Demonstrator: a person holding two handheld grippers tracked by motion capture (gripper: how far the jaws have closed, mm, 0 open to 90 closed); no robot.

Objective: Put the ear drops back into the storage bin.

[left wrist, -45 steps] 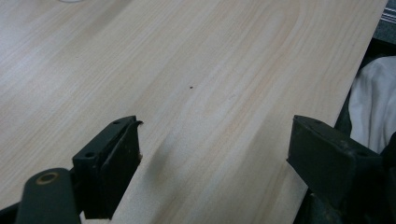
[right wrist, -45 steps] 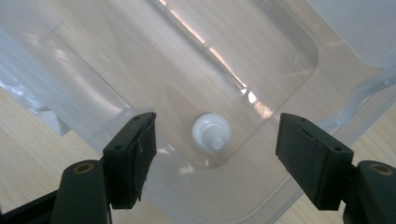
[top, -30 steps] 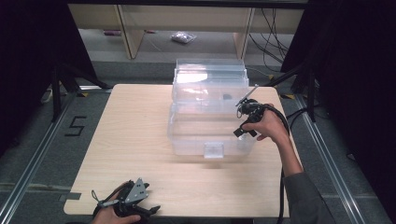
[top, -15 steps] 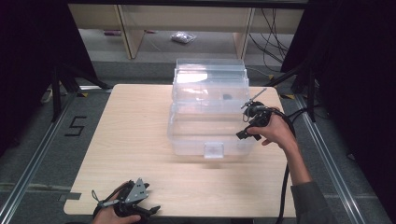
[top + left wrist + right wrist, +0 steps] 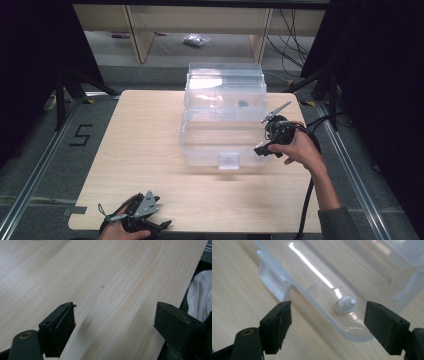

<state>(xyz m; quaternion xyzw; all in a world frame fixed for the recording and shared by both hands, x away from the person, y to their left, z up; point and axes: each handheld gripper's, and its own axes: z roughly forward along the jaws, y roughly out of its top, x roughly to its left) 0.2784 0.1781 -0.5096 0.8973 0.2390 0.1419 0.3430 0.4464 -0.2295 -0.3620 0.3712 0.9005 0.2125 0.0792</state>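
Note:
A clear plastic storage box (image 5: 220,127) with its lid raised at the back stands in the middle of the wooden table (image 5: 140,150). A white latch (image 5: 229,160) sits on its near wall. My right gripper (image 5: 263,148) is held open at the box's near right corner, just off the wall. In the right gripper view its jaws stand wide apart around that corner (image 5: 352,322), where a small white knob (image 5: 346,304) sticks out. My left gripper (image 5: 150,225) rests open at the table's near edge, its jaws apart over bare wood (image 5: 107,290).
Behind the table stand low wooden shelves (image 5: 145,30), with a small bag (image 5: 195,40) on the floor. Cables (image 5: 310,200) trail from the right gripper off the table's right side. A white cloth (image 5: 200,297) lies past the table edge in the left gripper view.
My right gripper has moved a little toward the near side along the box's right end. The left gripper has stayed put.

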